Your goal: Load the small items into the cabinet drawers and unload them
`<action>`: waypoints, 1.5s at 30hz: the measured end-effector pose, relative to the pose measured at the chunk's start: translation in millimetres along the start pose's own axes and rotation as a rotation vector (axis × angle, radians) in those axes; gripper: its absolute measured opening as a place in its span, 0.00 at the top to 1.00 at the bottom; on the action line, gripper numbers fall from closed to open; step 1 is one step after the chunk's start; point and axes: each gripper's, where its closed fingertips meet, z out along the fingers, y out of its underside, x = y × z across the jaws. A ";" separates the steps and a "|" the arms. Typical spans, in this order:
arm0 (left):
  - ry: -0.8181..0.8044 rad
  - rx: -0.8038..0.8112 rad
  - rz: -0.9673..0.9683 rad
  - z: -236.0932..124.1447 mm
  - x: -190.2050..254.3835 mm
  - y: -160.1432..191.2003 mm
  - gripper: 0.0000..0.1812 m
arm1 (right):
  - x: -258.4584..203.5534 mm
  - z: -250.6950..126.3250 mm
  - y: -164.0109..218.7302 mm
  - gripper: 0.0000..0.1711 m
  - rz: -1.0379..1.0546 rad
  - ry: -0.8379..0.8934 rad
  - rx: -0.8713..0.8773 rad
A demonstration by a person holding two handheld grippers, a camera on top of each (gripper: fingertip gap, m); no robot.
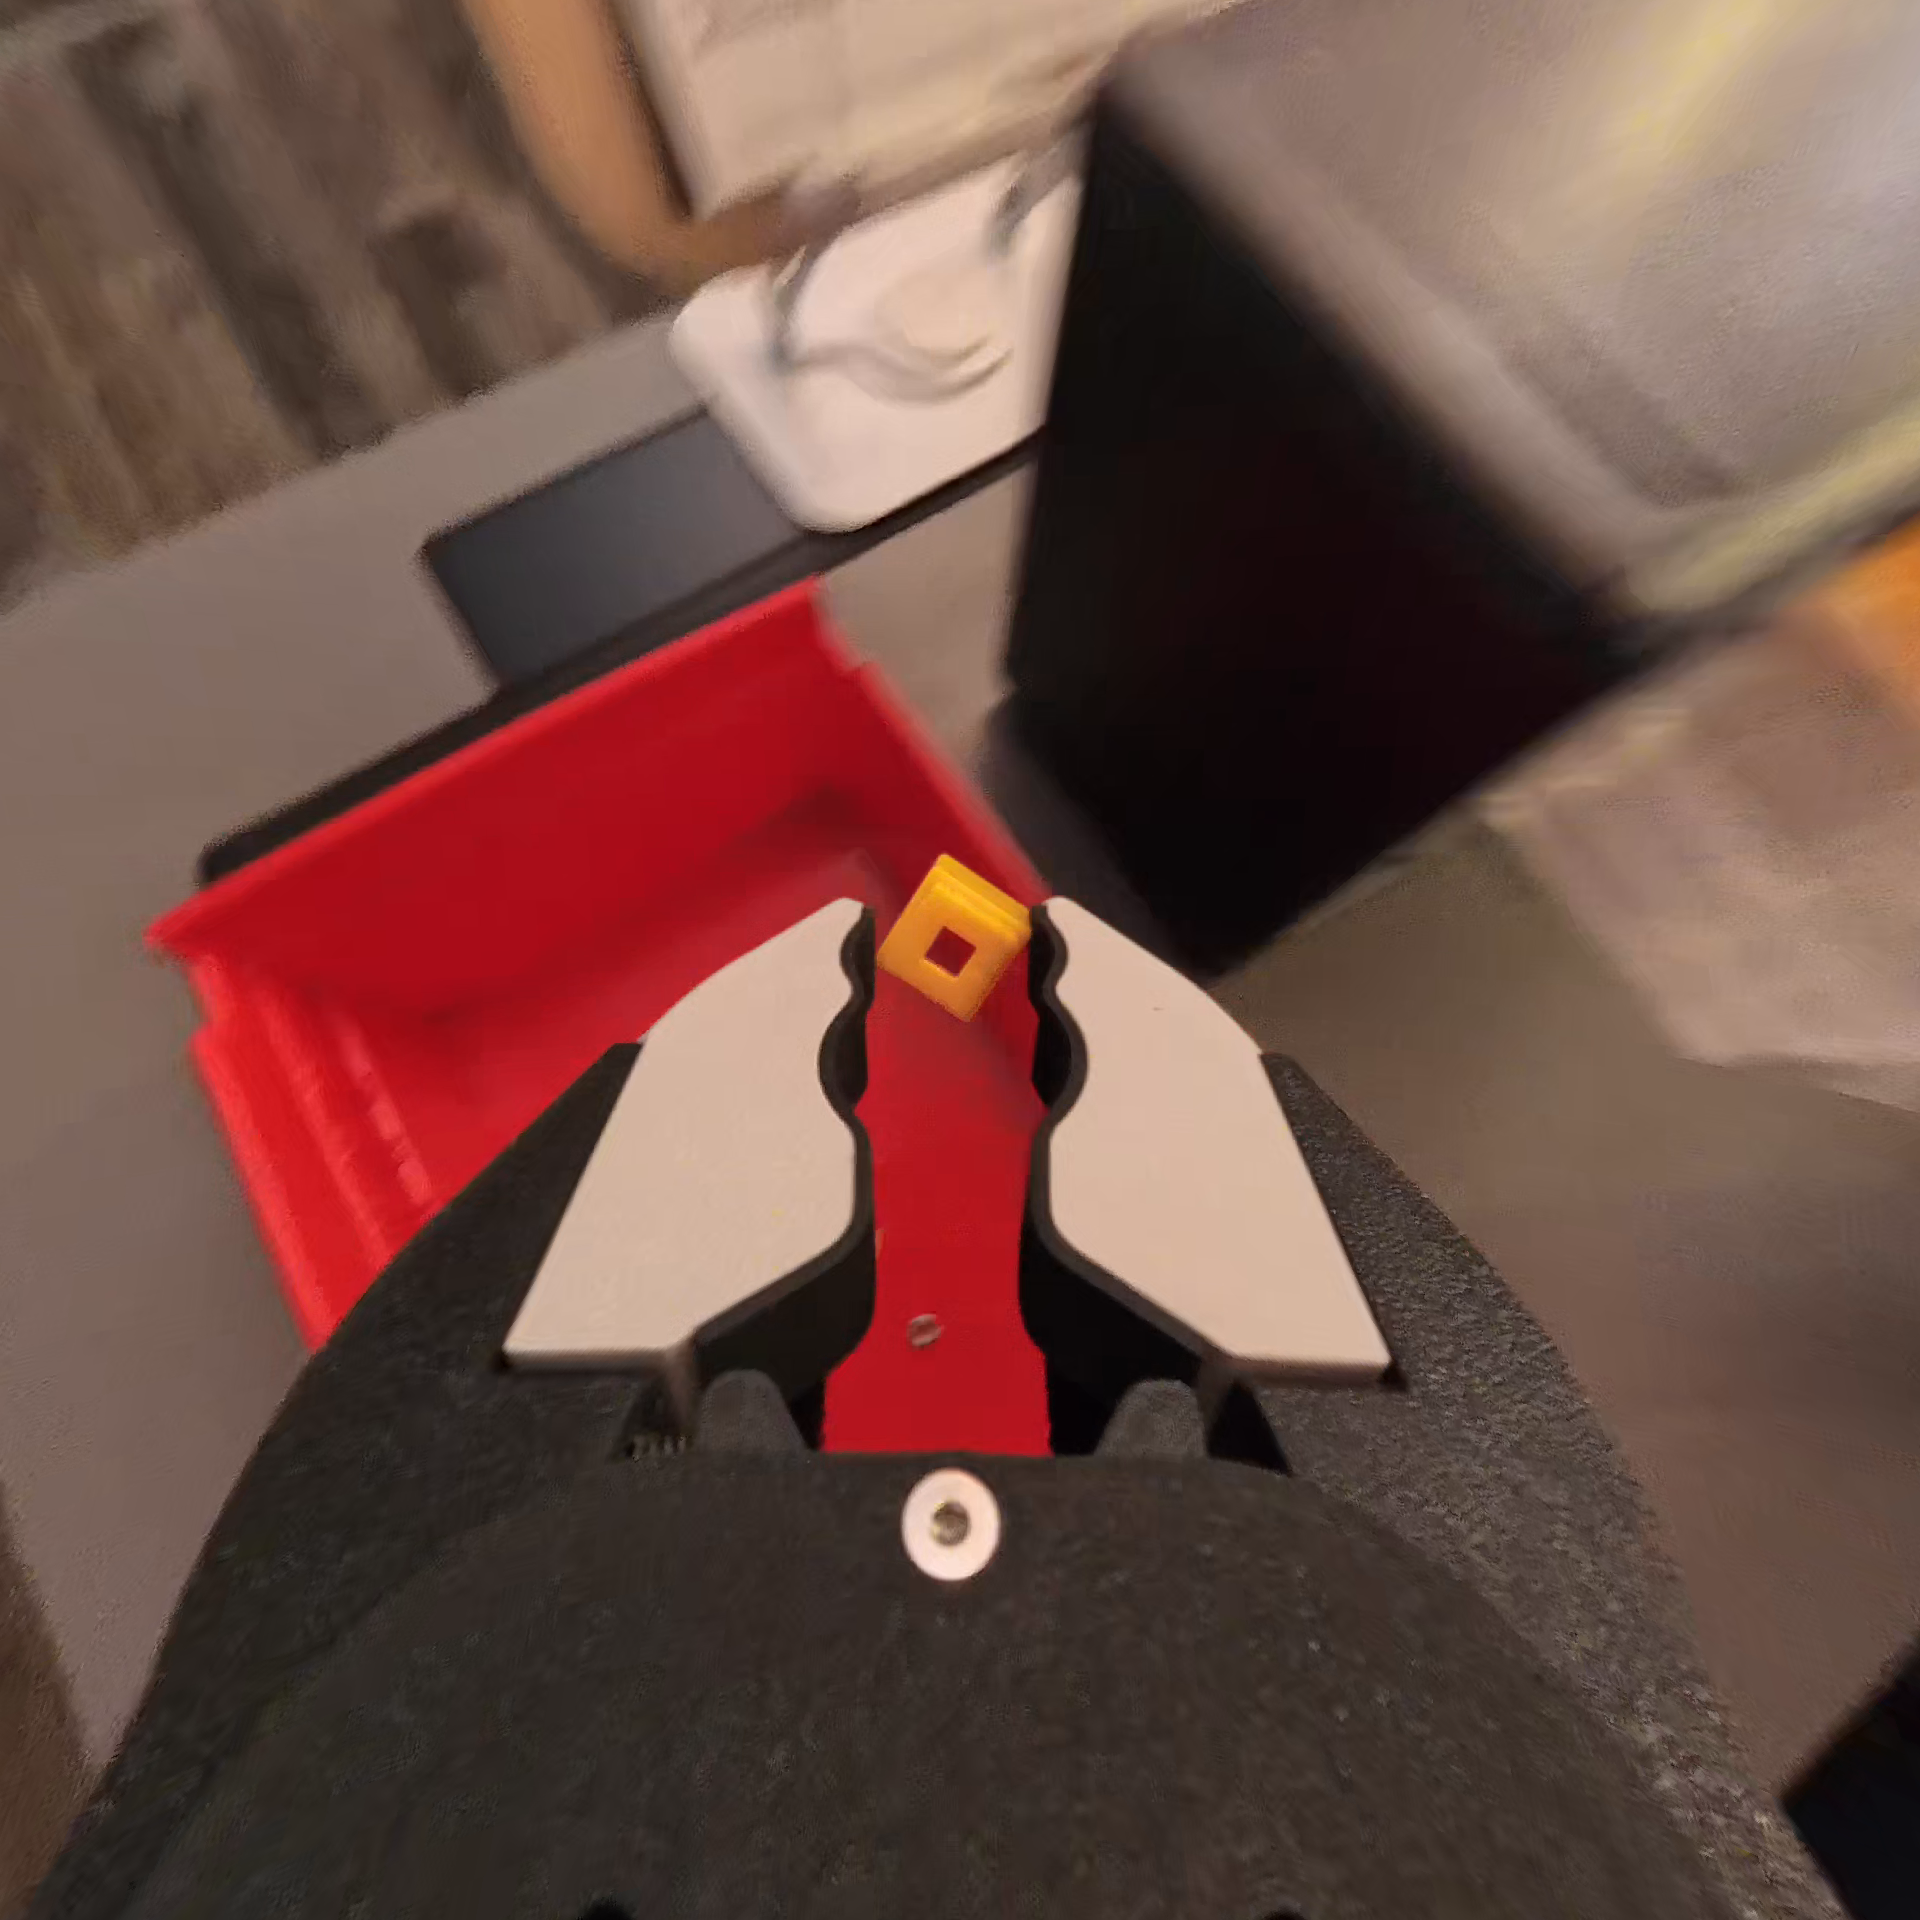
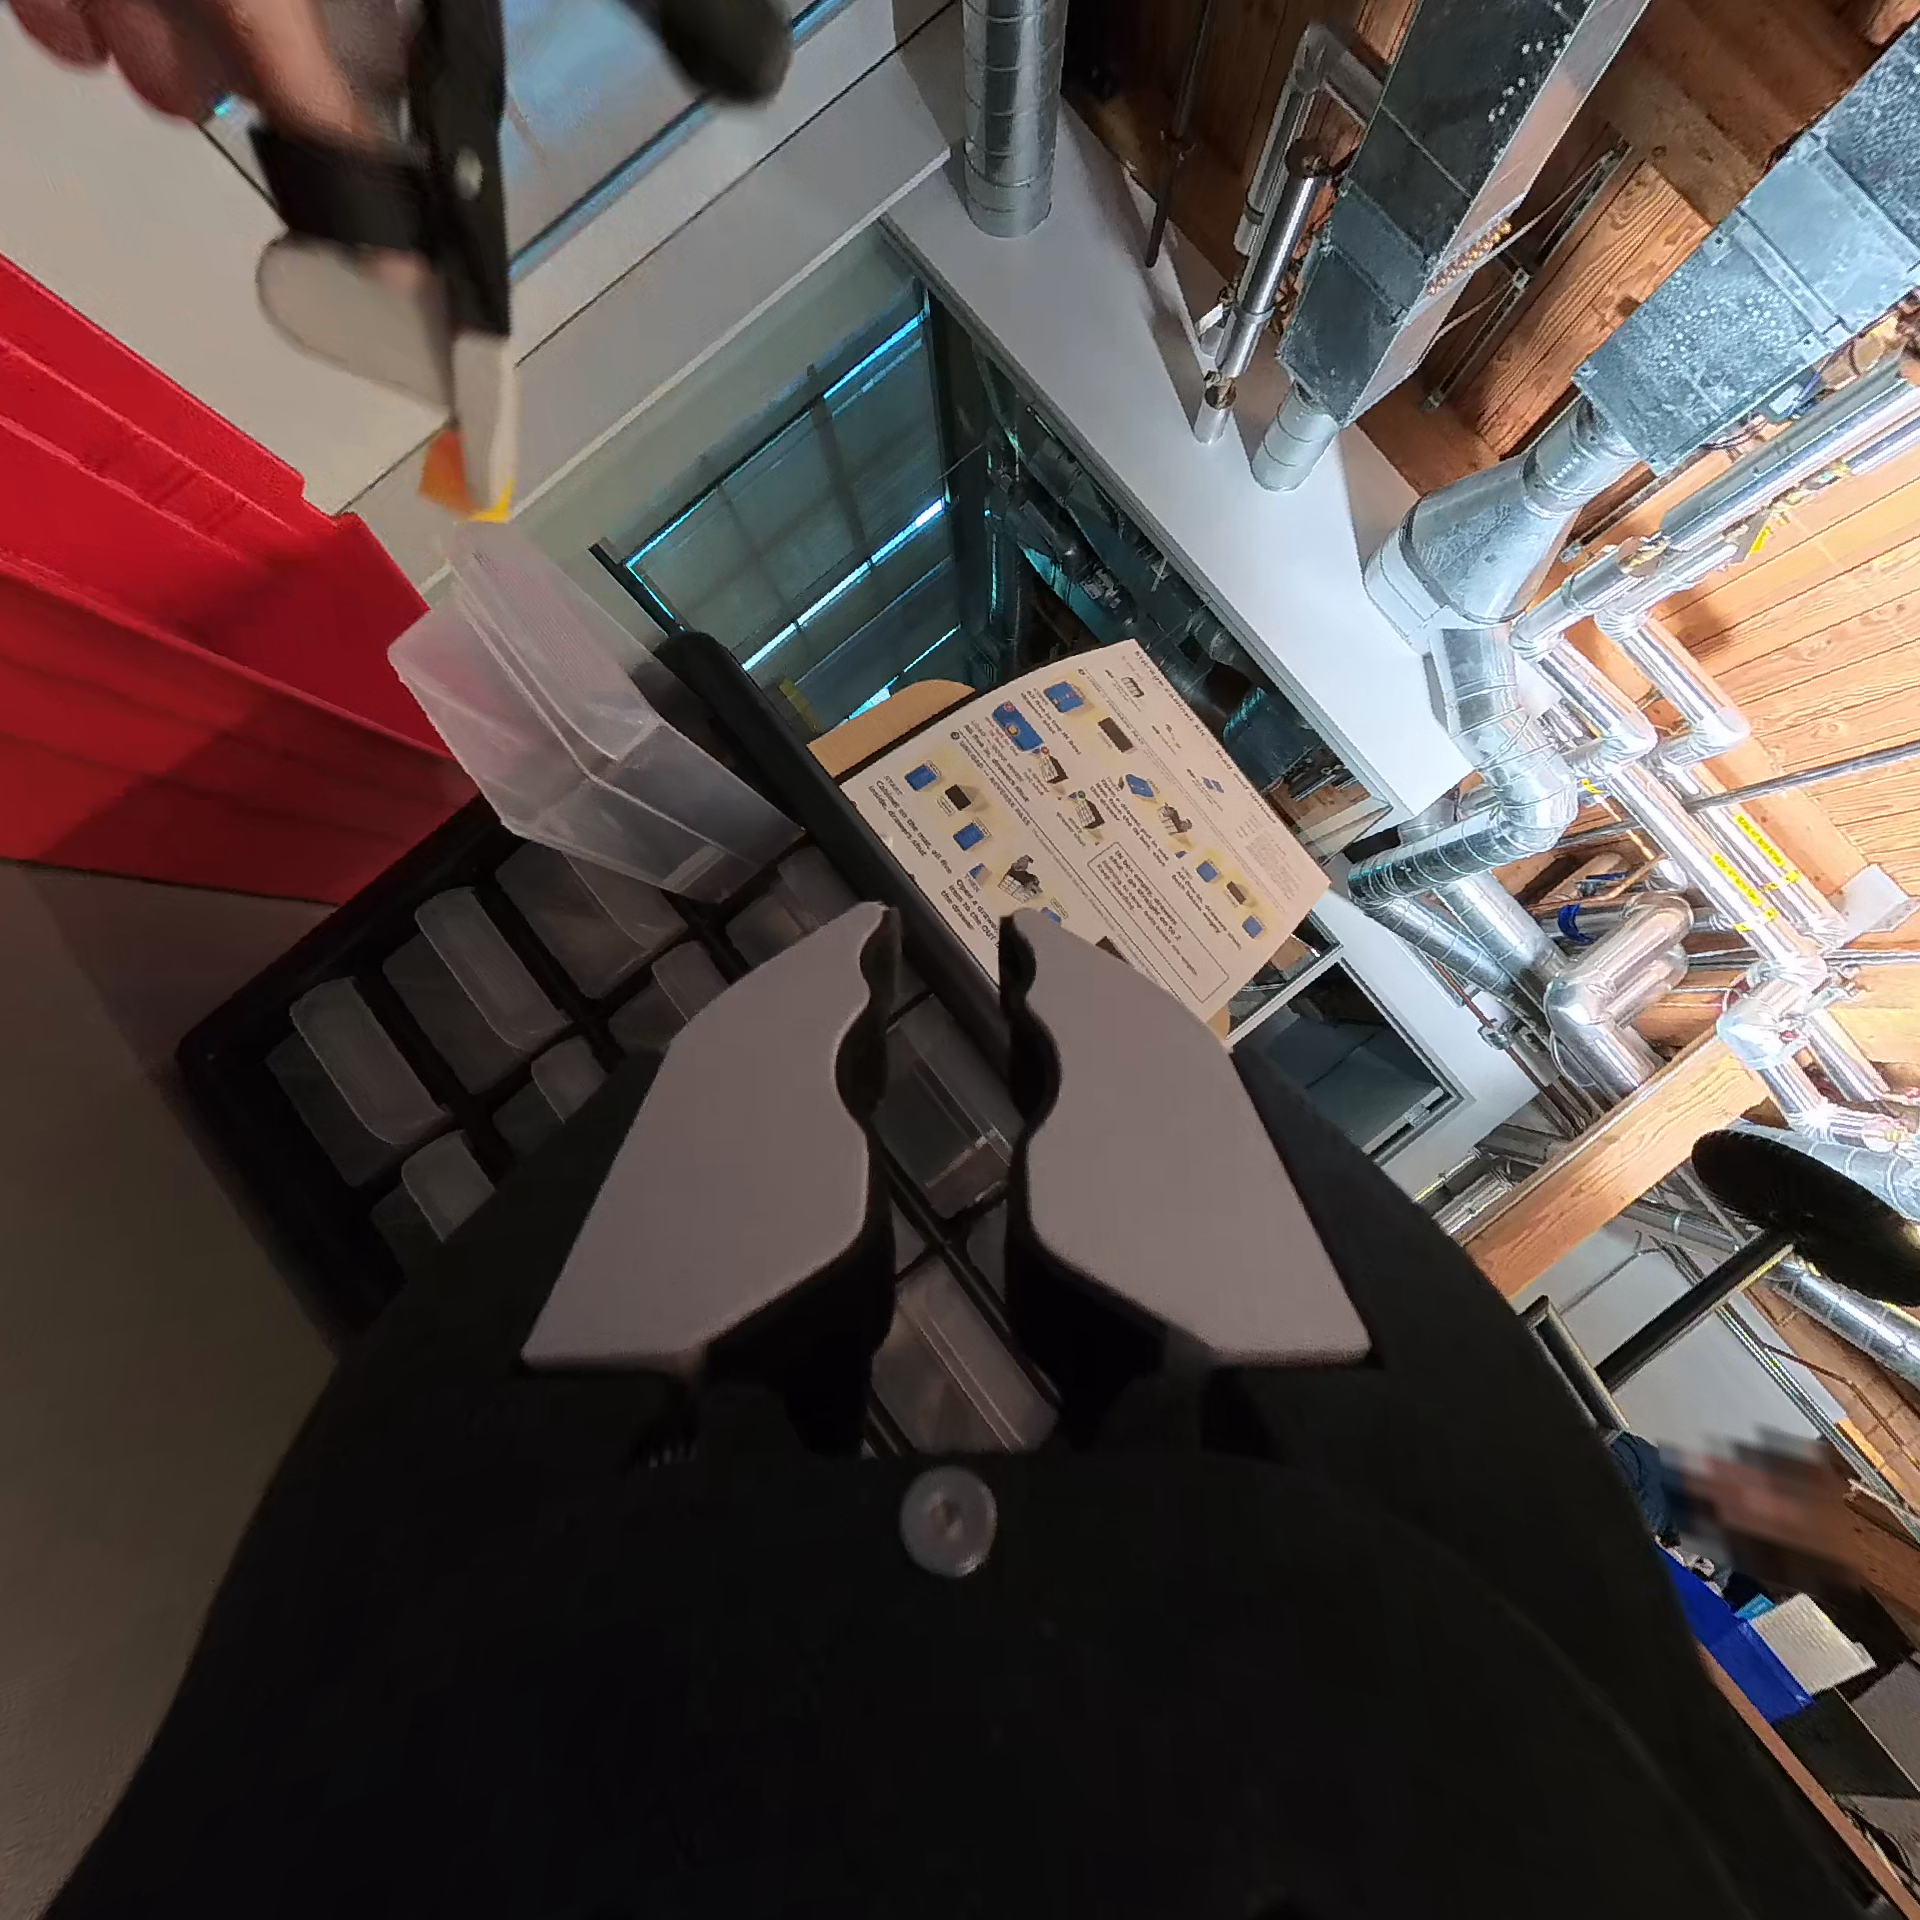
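Note:
My left gripper is shut on a small yellow square piece with a square hole, held at the fingertips above the open red bin. In the right wrist view the left gripper hangs at top left with the yellow piece, just above a clear drawer pulled out of the black cabinet. My right gripper is slightly open and empty, pointing at the cabinet's rows of clear drawers.
The red bin stands left of the cabinet on a grey table. A printed instruction sheet stands behind the cabinet. A black box and a white object lie beyond the bin. It is some 8 cm from my right tips to the clear drawer. Between my left fingertips and the black cabinet there is roughly 20 cm.

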 end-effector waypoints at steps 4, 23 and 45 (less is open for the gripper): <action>0.250 0.142 0.228 -40.3 100.7 -36.9 0.85 | 6.0 0.4 5.0 0.89 0.008 0.013 -0.007; 0.281 -0.456 0.608 26.6 149.9 -7.8 0.85 | 14.6 1.2 19.0 0.89 0.055 0.028 -0.029; 0.207 -0.398 0.560 14.0 136.4 -20.5 0.81 | -10.2 -0.5 -3.2 0.89 0.020 -0.081 0.043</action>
